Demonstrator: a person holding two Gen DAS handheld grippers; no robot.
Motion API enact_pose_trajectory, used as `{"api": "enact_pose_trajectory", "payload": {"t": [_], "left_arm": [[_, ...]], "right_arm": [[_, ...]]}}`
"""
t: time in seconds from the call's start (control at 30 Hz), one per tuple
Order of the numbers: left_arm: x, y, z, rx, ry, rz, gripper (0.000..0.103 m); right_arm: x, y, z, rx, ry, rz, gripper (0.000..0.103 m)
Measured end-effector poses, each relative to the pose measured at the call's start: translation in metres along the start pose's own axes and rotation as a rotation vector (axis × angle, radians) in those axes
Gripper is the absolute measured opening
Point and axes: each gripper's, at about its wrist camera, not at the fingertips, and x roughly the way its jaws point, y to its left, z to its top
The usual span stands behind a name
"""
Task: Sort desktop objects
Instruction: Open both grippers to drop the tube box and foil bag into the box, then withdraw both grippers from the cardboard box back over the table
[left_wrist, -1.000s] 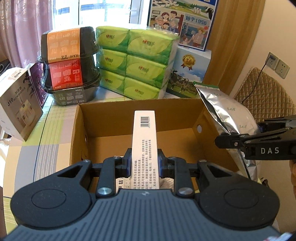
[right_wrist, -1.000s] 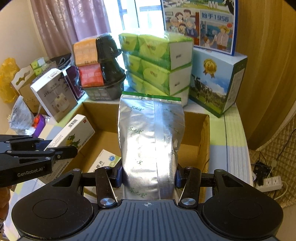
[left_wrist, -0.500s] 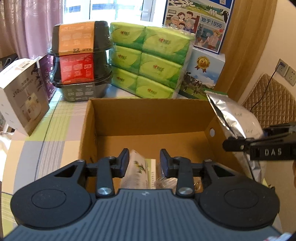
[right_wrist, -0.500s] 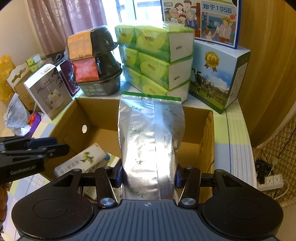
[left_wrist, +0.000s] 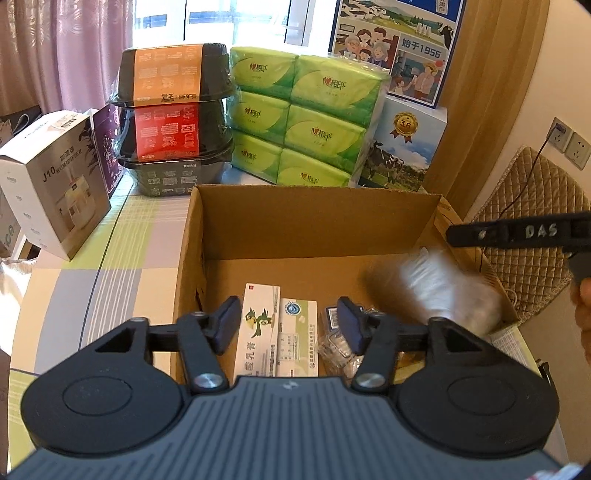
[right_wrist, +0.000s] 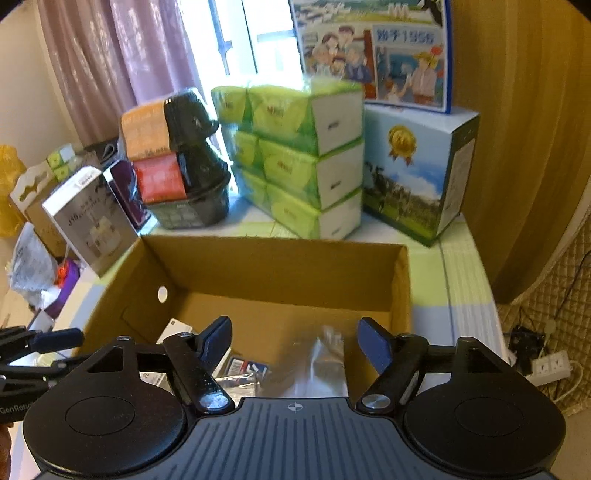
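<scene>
Both grippers hang over the open cardboard box (left_wrist: 314, 221), which sits on the striped tablecloth (left_wrist: 92, 266) near the table's front edge, and both have their fingers spread wide with nothing between them. The left gripper (left_wrist: 288, 317) looks straight down on a long white medicine carton with a green bird (left_wrist: 260, 325) lying flat on the box floor against the left wall, with a second white-and-green medicine carton (left_wrist: 297, 332) just beside it. The silver foil pouch (left_wrist: 436, 291) shows as a motion-blurred shape toward the box's right wall, below the right gripper (right_wrist: 295, 339); whether it has settled on the floor cannot be told from the blur. The foil pouch looks light, soft and slick, likely to crumple and slide between the pads, so a pinch across its flat sealed top edge would probably hold best. The cartons look light and stiff, easy to dent at the corners; gripping across the narrow width near the middle should suit them. Small clear wrapped items (left_wrist: 340, 350) lie between the cartons and the pouch, too cluttered to identify.
</scene>
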Motion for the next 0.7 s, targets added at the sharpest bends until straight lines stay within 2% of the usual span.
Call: {"api": "enact_pose_trajectory", "payload": {"t": [0.07,0.2,0.3,0.5,0.6,0.7], "left_arm": [[-0.005,0.0,-0.004,-0.006,-0.005,0.002,0.059],[-0.02,-0.001,-0.014,-0.015,-0.019,0.004,0.067],[-0.037,-0.003,-0.024,-0.022,-0.027,0.008,0.072],[-0.079,-0.01,-0.053,-0.049,-0.043,0.023,0.089],[-0.102,-0.011,-0.072,-0.07,-0.055,0.048,0.098],[-0.122,-0.011,-0.095,-0.096,-0.05,0.068,0.101]], "right_arm": [[-0.008,-0.001,-0.004,0.003,-0.011,0.0,0.075],[-0.03,0.001,-0.022,0.002,-0.027,0.006,0.088],[-0.048,0.005,-0.042,0.009,-0.033,0.009,0.093],[-0.086,0.017,-0.087,0.024,-0.031,0.023,0.101],[-0.107,0.021,-0.111,0.047,-0.037,0.028,0.101],[-0.129,0.023,-0.14,0.108,-0.045,0.045,0.101]]}}
